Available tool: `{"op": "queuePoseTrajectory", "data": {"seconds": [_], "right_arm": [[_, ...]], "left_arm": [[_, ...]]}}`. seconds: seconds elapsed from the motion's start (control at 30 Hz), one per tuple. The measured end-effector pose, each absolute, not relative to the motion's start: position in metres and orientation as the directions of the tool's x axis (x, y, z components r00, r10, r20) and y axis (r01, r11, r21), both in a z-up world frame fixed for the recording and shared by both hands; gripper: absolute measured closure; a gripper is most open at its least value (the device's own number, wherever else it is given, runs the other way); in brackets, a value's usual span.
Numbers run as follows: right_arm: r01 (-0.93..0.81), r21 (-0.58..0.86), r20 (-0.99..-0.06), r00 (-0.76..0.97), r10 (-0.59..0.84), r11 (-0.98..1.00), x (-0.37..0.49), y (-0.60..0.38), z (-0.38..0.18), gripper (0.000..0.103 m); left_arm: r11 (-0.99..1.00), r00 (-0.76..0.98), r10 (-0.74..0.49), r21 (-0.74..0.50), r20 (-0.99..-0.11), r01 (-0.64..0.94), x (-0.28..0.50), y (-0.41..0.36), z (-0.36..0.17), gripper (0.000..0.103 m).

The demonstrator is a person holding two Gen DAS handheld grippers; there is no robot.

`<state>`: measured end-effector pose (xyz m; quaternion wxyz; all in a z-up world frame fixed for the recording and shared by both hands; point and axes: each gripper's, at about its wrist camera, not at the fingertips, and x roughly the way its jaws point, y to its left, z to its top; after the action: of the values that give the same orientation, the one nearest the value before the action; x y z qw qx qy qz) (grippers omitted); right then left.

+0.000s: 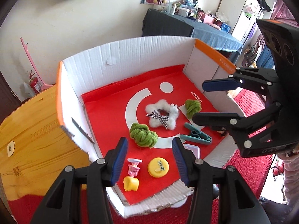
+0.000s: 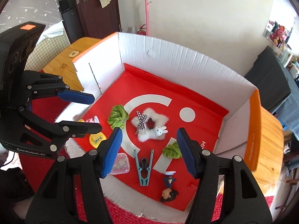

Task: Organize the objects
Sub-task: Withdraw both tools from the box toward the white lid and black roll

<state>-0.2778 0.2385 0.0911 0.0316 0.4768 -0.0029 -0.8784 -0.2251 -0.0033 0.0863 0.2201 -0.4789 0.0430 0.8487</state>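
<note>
An open white cardboard box (image 1: 119, 56) (image 2: 177, 59) with a red liner holds small items. A white fluffy star with a bunny (image 1: 162, 116) (image 2: 149, 124) lies in the middle. Two green yarn knots (image 1: 143, 134) (image 1: 192, 106) lie beside it, also in the right wrist view (image 2: 118, 116) (image 2: 171, 150). A teal clothes peg (image 1: 196, 136) (image 2: 143, 166), a yellow disc (image 1: 158, 167) (image 2: 97, 139), a pink figurine (image 1: 133, 168), a yellow toy (image 1: 131, 183), a clear small box (image 2: 120, 163) and a dark doll figure (image 2: 169, 186) lie near the front. My left gripper (image 1: 149, 160) (image 2: 93, 112) is open and empty above the front items. My right gripper (image 2: 149, 153) (image 1: 198, 100) is open and empty above the peg.
The box sits on a wooden table (image 1: 31, 130) (image 2: 269, 140) with red cloth (image 1: 248, 100) under it. A thin blade-like strip (image 1: 83, 130) leans on the left box wall. A dark-covered table with clutter (image 1: 186, 24) stands behind.
</note>
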Motion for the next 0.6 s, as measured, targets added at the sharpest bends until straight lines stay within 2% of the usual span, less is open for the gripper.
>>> {"op": "queuePoseTrajectory", "data": {"seconds": [0.07,0.6], "right_arm": [[0.041,0.041,-0.827,-0.560,-0.057,-0.998,-0.267,0.243,0.100,0.043],[0.001,0.039,-0.736,-0.676,-0.029,-0.999,-0.198,0.223,0.132,0.032]], "left_arm": [[-0.902,-0.460,0.335,-0.139,-0.822,-0.409,-0.219,-0.005,0.091,0.044],[-0.912,-0.572,0.352,-0.132,-0.741,-0.389,-0.164,-0.009,0.117,0.036]]}}
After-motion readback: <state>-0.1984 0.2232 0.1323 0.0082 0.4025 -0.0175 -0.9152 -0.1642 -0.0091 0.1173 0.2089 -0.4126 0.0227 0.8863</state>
